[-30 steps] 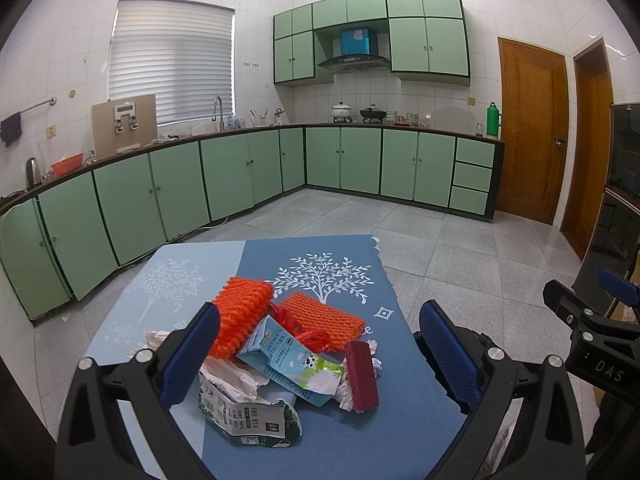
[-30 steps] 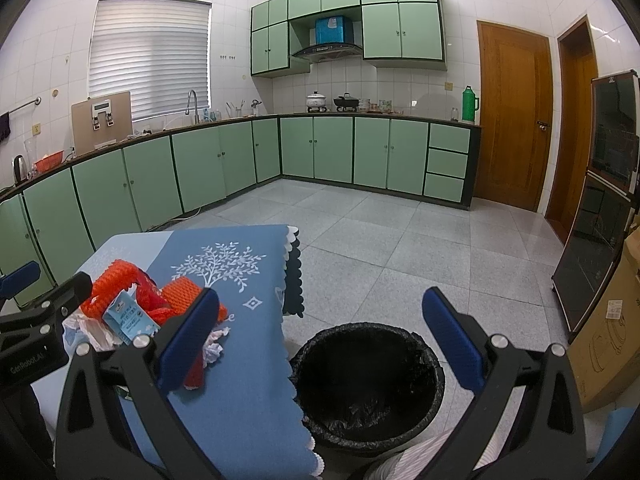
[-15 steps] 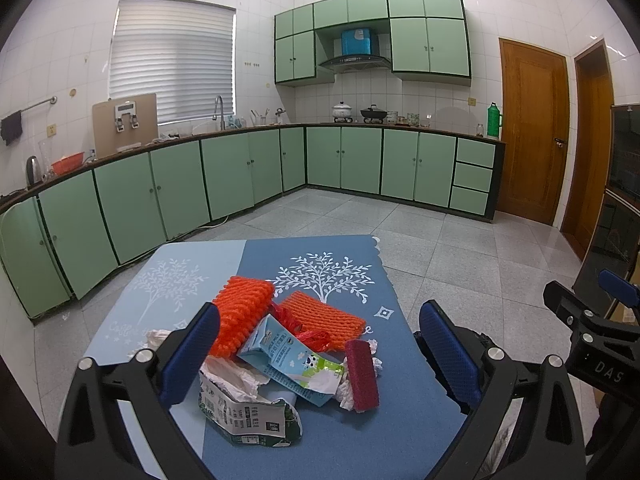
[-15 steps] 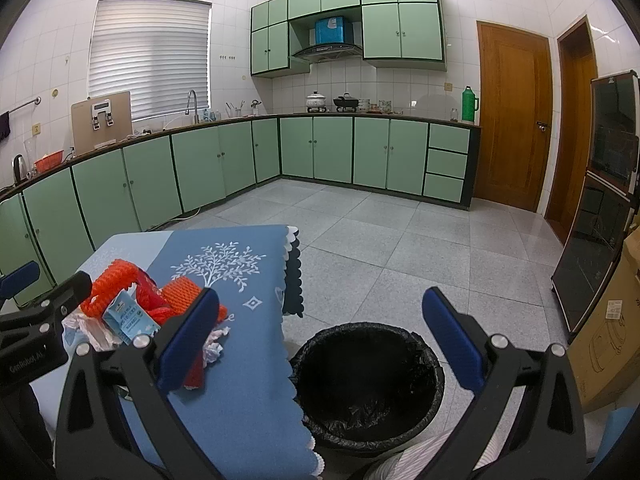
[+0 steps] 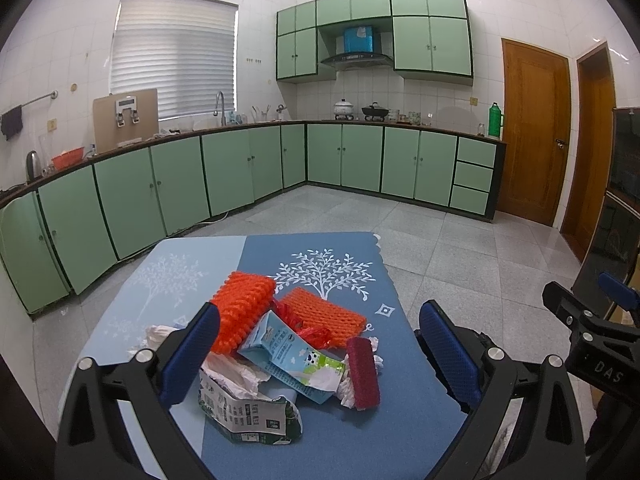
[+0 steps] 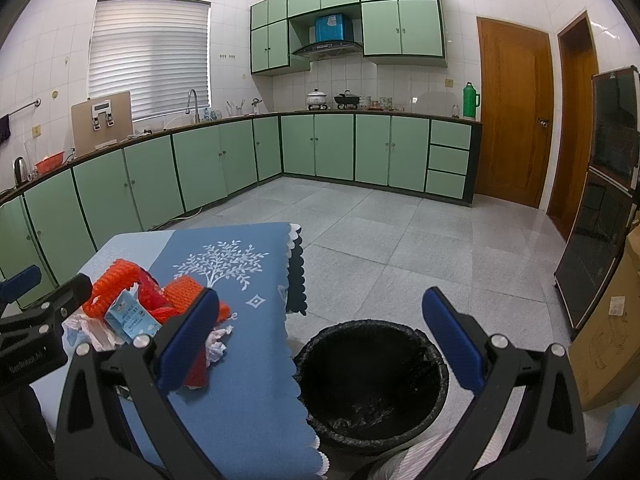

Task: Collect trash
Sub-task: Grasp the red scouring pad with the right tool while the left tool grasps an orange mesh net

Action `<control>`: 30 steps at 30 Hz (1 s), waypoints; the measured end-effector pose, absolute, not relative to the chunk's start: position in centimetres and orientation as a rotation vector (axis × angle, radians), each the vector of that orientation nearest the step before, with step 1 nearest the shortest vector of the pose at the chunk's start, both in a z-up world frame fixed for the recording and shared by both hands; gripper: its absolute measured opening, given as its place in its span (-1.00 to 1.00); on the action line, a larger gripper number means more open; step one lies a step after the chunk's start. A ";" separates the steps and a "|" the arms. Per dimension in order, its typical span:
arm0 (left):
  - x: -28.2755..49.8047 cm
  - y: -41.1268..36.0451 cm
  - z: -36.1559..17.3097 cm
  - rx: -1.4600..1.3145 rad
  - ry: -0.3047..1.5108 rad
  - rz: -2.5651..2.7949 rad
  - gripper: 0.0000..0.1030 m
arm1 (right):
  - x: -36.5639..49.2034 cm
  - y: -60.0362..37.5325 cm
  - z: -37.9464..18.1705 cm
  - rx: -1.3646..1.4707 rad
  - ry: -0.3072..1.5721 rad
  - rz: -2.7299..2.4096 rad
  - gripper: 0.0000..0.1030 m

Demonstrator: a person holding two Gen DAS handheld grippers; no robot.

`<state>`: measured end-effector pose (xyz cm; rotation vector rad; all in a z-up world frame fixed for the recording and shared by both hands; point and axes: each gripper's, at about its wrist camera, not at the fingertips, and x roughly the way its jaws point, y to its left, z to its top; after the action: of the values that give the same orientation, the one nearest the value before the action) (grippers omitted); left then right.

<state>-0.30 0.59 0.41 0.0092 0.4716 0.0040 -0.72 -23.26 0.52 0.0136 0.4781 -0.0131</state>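
Note:
A heap of trash lies on the blue tablecloth (image 5: 348, 256): two orange foam nets (image 5: 244, 308), a light-blue milk carton (image 5: 288, 356), a crushed green-and-white carton (image 5: 248, 412), a dark red bar (image 5: 362, 372) and crumpled white tissue (image 5: 236, 372). My left gripper (image 5: 320, 356) hangs open just above and in front of the heap, holding nothing. In the right wrist view, my right gripper (image 6: 320, 340) stands open over the table's right edge and the black-lined trash bin (image 6: 372, 380) on the floor. The same heap (image 6: 132, 312) shows at its left.
The bin stands on the grey tiled floor right of the table (image 6: 240, 380). Green cabinets (image 5: 160, 188) run along the left and back walls. A cardboard box (image 6: 612, 328) and a dark glass cabinet (image 6: 600, 240) stand at the right. Wooden doors (image 5: 532, 128) are at the back right.

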 end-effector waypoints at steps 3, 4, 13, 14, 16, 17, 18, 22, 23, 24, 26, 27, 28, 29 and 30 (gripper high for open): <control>0.0 1.2 0.2 0.013 0.471 0.019 0.89 | -0.5 -22.9 0.4 0.008 0.478 -0.001 0.91; 0.2 1.7 0.0 0.011 0.473 0.034 0.89 | -0.6 -22.7 0.2 0.008 0.478 0.003 0.90; 2.2 8.0 -3.9 0.024 0.590 0.206 0.89 | 2.4 -19.0 -4.0 -0.023 0.553 0.080 0.86; 2.3 8.7 -4.5 0.022 0.604 0.223 0.88 | 2.8 -18.4 -4.6 -0.029 0.561 0.090 0.84; 2.4 9.7 -5.3 0.017 0.617 0.238 0.88 | 3.7 -17.2 -5.9 -0.034 0.589 0.120 0.75; 2.3 10.0 -5.6 0.013 0.621 0.243 0.88 | 4.1 -16.6 -6.4 -0.030 0.601 0.137 0.65; 2.4 10.2 -6.0 0.010 0.624 0.244 0.86 | 4.6 -15.8 -7.2 -0.027 0.620 0.161 0.60; 2.6 11.2 -7.4 -0.009 0.643 0.242 0.82 | 6.0 -13.2 -9.5 -0.038 0.675 0.229 0.53; 2.7 11.4 -7.7 -0.012 0.645 0.241 0.80 | 6.2 -12.9 -9.8 -0.044 0.684 0.239 0.47; 2.7 11.6 -8.0 -0.013 0.646 0.240 0.79 | 6.6 -12.2 -10.5 -0.049 0.702 0.257 0.44; 2.8 11.7 -8.5 -0.013 0.653 0.234 0.77 | 7.1 -11.7 -11.5 -0.039 0.736 0.277 0.38; 2.9 11.7 -8.7 -0.012 0.657 0.233 0.77 | 7.5 -11.4 -12.0 -0.031 0.758 0.285 0.37; 2.9 11.7 -8.8 -0.010 0.658 0.231 0.77 | 7.6 -11.3 -12.2 -0.026 0.770 0.288 0.37; 2.8 12.0 -9.0 -0.009 0.657 0.228 0.77 | 7.7 -11.0 -12.6 -0.025 0.782 0.292 0.37; 2.8 11.9 -9.0 -0.008 0.658 0.226 0.77 | 7.9 -10.9 -12.9 -0.026 0.793 0.296 0.37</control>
<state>2.80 11.94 -8.97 -0.0084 0.6582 0.2259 7.88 -10.86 -12.93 -0.0258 0.7926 0.2956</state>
